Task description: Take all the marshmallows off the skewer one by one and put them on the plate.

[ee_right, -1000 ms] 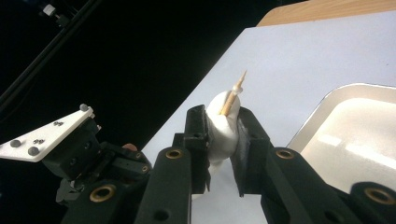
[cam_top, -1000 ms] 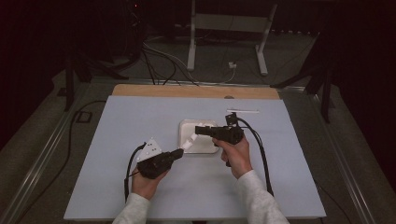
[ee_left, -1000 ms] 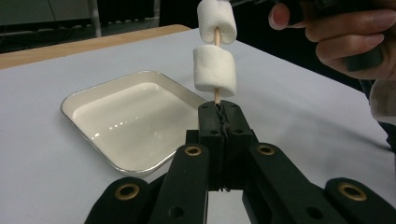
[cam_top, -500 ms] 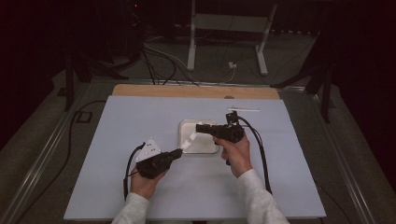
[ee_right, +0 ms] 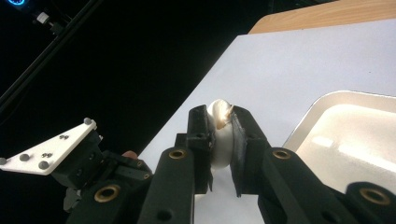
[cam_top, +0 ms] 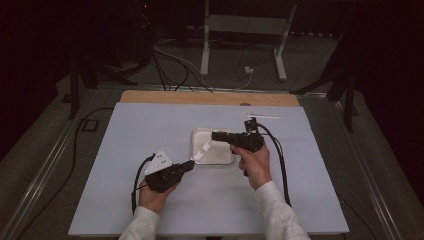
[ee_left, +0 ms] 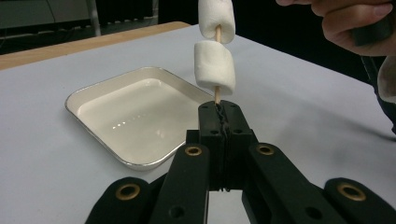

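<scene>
Marshmallows on a thin wooden skewer [ee_left: 216,93]: lower marshmallow [ee_left: 214,68] threaded just above the jaw tips, upper marshmallow [ee_left: 215,17] higher up the stick and cut off by the top edge of the left gripper view. Skewer held upright there, foot pinched between the pressed-together jaws of the left hand-held gripper [ee_left: 220,108]. Upper marshmallow [ee_right: 220,122] squeezed from both sides by the right hand-held gripper [ee_right: 219,122], jaws closed onto it (flanks visibly dented). Seen from the high view as a small white shape [cam_top: 203,151] slanting between the two tools, above the near-left corner of the tray. Left hand-held gripper [cam_top: 189,165] low and left, grey three-cornered plate on top; right hand-held gripper [cam_top: 216,135] reaching in from the right, over the tray. Below and behind: shallow white tray [ee_left: 88,99] with a metal rim, glossy inside. Tray [cam_top: 196,135] near the middle of the pale blue table [cam_top: 125,135]. Wooden strip [cam_top: 150,97] along the far edge of the table.
</scene>
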Motion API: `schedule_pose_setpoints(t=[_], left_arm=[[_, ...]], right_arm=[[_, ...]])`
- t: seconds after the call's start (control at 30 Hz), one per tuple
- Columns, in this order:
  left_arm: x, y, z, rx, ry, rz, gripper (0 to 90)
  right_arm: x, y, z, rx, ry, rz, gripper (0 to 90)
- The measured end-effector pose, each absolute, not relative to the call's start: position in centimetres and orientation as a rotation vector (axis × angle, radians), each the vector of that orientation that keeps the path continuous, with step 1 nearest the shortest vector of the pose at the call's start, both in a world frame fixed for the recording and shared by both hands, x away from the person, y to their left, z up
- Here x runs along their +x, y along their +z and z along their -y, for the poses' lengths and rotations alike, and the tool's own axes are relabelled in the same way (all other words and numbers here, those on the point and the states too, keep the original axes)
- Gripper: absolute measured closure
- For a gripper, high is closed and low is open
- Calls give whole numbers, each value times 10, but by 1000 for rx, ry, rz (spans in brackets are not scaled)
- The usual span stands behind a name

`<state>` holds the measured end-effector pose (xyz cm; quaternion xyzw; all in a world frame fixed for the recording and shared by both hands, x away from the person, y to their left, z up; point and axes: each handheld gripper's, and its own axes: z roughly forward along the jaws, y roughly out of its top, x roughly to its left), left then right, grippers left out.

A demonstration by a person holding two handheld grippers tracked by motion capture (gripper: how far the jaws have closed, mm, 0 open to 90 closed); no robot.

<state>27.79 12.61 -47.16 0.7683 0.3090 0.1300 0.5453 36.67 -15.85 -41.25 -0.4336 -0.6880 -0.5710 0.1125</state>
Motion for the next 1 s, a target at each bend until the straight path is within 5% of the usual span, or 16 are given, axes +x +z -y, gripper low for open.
schedule_pose_setpoints(t=[1.0], left_arm=[[275,-474,-138,1838,300,-720,900]], right_arm=[[372,-410,168,-1318,-1706,1959,811]])
